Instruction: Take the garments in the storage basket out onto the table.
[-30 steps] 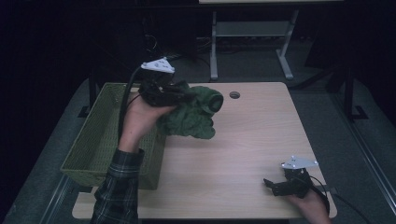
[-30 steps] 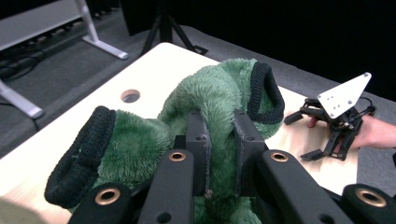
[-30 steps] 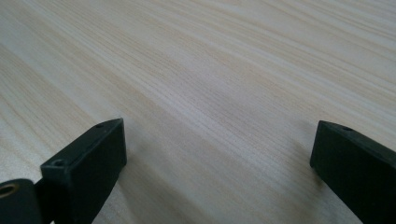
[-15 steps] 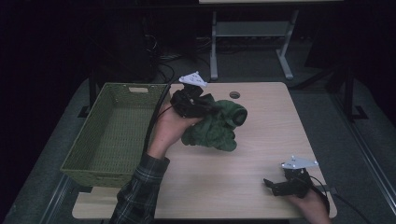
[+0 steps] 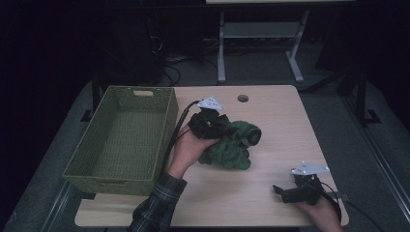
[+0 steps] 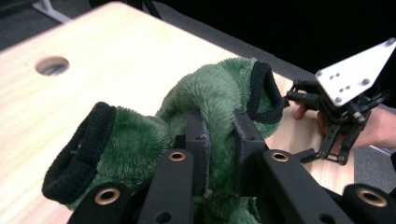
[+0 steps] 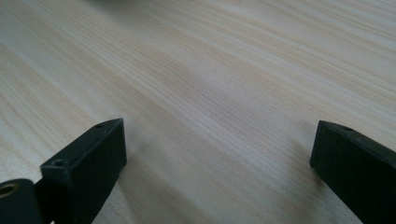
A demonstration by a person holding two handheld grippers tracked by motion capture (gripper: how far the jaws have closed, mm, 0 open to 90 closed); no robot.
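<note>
The left gripper [image 5: 211, 122], held in a hand whose plaid-sleeved forearm reaches up from the lower edge, lies low over the middle of the table [image 5: 270, 121], just right of the green woven basket [image 5: 123, 140]. Its jaws pinch a fold of the green fleece garment [image 5: 232, 145], whose black-trimmed cuffs [image 6: 77, 158] bunch on the table. The right gripper [image 5: 295, 192] rests near the table's front right corner, jaws spread wide above bare wood.
</note>
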